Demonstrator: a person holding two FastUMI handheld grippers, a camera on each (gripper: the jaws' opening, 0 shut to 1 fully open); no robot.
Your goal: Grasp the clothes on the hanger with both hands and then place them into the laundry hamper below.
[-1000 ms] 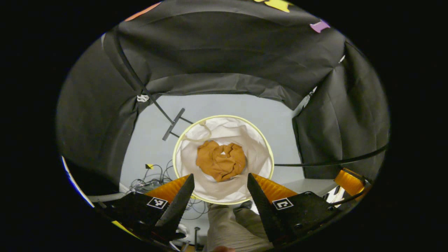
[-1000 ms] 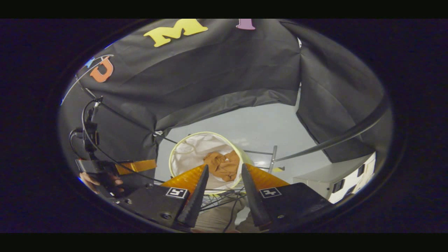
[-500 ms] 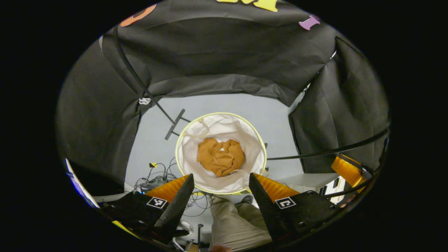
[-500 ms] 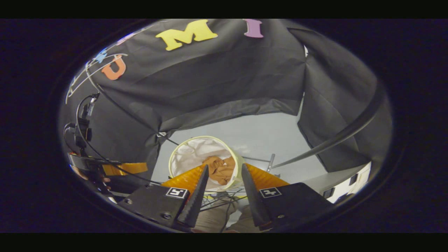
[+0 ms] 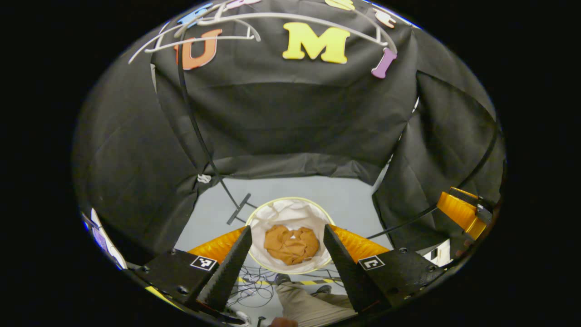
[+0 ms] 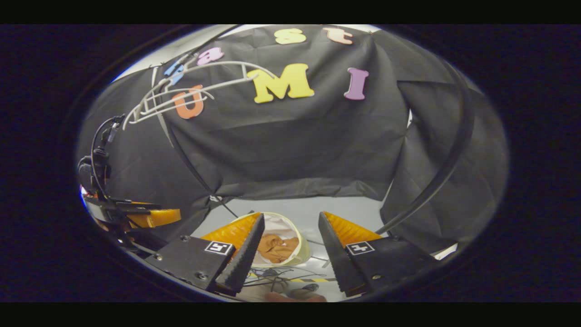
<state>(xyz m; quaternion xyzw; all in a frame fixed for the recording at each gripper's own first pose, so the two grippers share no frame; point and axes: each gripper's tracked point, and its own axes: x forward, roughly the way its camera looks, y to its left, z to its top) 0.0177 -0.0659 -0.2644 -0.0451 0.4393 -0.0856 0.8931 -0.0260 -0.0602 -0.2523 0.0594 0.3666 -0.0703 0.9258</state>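
A crumpled orange garment [image 5: 291, 244] lies inside the round white laundry hamper [image 5: 290, 200] on the grey floor, far below me. My left gripper [image 5: 287, 228] is open and holds nothing, its fingers framing the hamper from high above. In the right gripper view the same garment [image 6: 277, 247] and hamper [image 6: 305, 249] sit low between the fingers of my right gripper [image 6: 291, 215], which is also open and bare. Bare white hangers [image 5: 204, 27] hang at the top, and these hangers [image 6: 181, 95] also appear at upper left in the right gripper view. Each gripper shows at the edge of the other's view: right [image 5: 460, 213], left [image 6: 131, 215].
A black rack pole [image 5: 190, 113] runs down to a foot bar [image 5: 238, 209] beside the hamper. Loose cables [image 5: 254, 277] lie on the floor in front of it. A person's trouser leg [image 5: 308, 306] and shoe [image 5: 281, 278] stand just before the hamper.
Both grippers have lifted and tipped upward. The hamper with the garment has slid lower and grown smaller in both views, and the hangers have come into sight at the top.
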